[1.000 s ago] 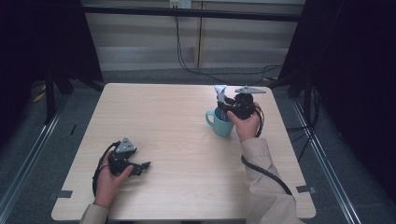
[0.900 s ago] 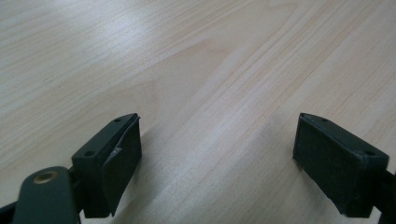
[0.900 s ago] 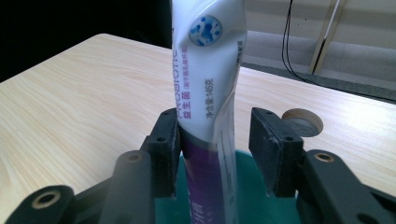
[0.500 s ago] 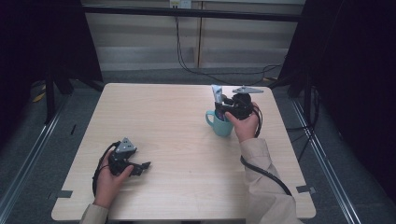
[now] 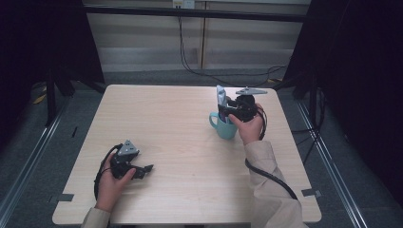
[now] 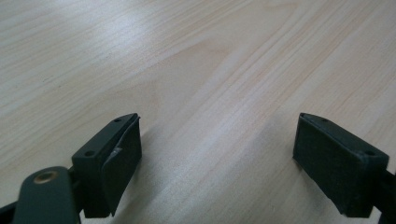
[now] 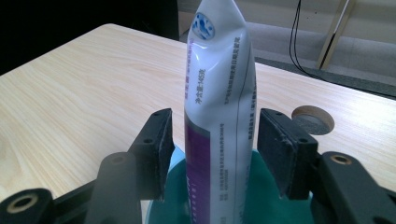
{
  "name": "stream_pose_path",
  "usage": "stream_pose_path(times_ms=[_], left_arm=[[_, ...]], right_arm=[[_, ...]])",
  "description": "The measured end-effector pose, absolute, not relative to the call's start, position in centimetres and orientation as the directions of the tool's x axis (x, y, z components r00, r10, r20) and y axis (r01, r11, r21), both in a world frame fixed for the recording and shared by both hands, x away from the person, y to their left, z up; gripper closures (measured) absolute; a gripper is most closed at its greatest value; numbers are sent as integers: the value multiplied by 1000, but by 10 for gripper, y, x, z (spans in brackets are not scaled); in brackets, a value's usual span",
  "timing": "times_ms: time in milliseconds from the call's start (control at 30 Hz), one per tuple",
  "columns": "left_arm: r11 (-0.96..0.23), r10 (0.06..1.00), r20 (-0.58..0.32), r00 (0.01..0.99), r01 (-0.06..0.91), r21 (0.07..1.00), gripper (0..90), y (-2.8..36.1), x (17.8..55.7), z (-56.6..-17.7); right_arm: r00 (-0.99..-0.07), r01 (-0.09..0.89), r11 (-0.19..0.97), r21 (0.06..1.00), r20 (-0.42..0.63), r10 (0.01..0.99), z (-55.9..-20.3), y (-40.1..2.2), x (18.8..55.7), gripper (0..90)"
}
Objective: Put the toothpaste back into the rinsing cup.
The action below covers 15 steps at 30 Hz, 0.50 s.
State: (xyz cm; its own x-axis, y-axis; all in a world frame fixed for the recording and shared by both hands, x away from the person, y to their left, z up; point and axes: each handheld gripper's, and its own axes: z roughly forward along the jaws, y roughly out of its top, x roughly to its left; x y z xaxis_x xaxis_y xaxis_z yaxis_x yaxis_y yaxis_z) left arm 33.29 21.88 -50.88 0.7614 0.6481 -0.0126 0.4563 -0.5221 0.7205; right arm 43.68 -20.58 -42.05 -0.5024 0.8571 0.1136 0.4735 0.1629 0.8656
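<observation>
White tube (image 7: 219, 116) with purple band and blue dot emblem; teal mug (image 5: 225, 127); pale woodgrain tabletop (image 5: 176, 118).

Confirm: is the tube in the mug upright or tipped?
Upright, leaning slightly. The tube stands with its lower end inside the teal mug, between the right claw's open jaws, pads not pressing it.

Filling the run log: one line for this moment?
right claw: just opening, astride tube | tube: upright in teal mug | left claw: open, over table
</observation>
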Motion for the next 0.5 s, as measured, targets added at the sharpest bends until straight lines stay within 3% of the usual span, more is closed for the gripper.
stream_pose_path(times_ms=[500], left_arm=[[-522, 648, -13, 761, 456, 721, 152, 219, 333, -509]], right_arm=[[-524, 471, 196, 860, 94, 847, -418, -202, 434, 358]])
